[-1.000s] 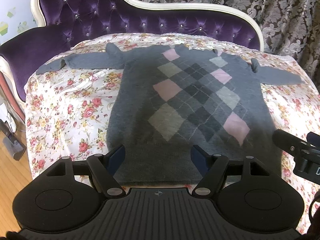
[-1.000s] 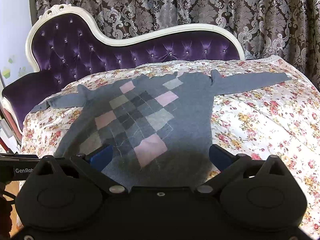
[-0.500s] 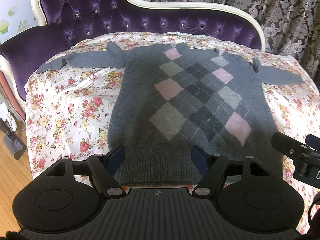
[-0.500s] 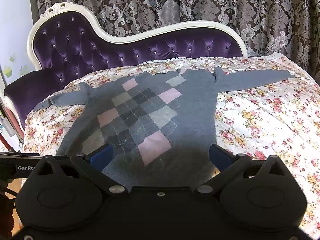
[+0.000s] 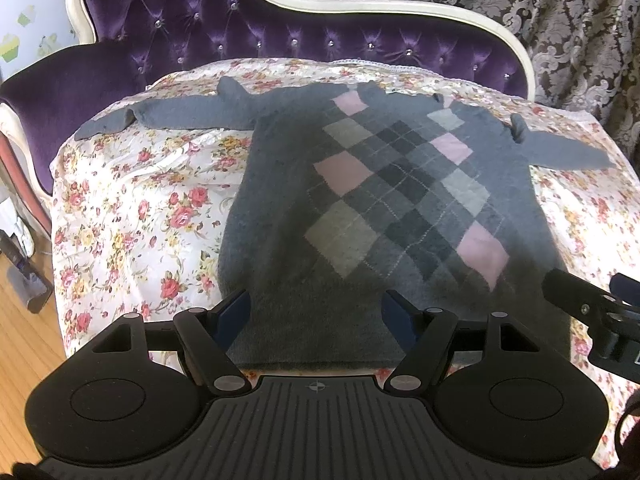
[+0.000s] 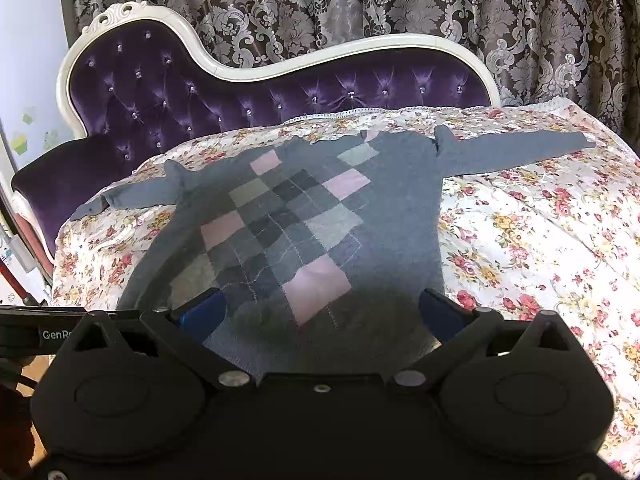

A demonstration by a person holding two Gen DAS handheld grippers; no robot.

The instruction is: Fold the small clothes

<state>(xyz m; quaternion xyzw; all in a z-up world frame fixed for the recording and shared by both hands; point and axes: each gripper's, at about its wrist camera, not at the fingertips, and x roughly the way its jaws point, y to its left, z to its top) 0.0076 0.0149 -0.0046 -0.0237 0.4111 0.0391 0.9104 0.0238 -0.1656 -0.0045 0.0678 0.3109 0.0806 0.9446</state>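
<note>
A small grey argyle sweater (image 5: pixel 384 208) with pink and pale diamonds lies flat, face up, on a floral sheet (image 5: pixel 132 216), both sleeves spread out sideways. It also shows in the right wrist view (image 6: pixel 304 232). My left gripper (image 5: pixel 316 312) is open and empty, hovering over the sweater's hem near its left half. My right gripper (image 6: pixel 320 312) is open and empty over the hem's right half. The right gripper's finger (image 5: pixel 576 304) shows at the right edge of the left wrist view.
The sheet covers a purple tufted sofa (image 6: pixel 168 92) with a white frame. Patterned curtains (image 6: pixel 360 4) hang behind. Wooden floor (image 5: pixel 20 344) and some clutter lie past the sofa's left end.
Both views have shifted slightly, with the sweater sitting a little lower and closer in frame. Both grippers stay open. The sweater has not moved.
</note>
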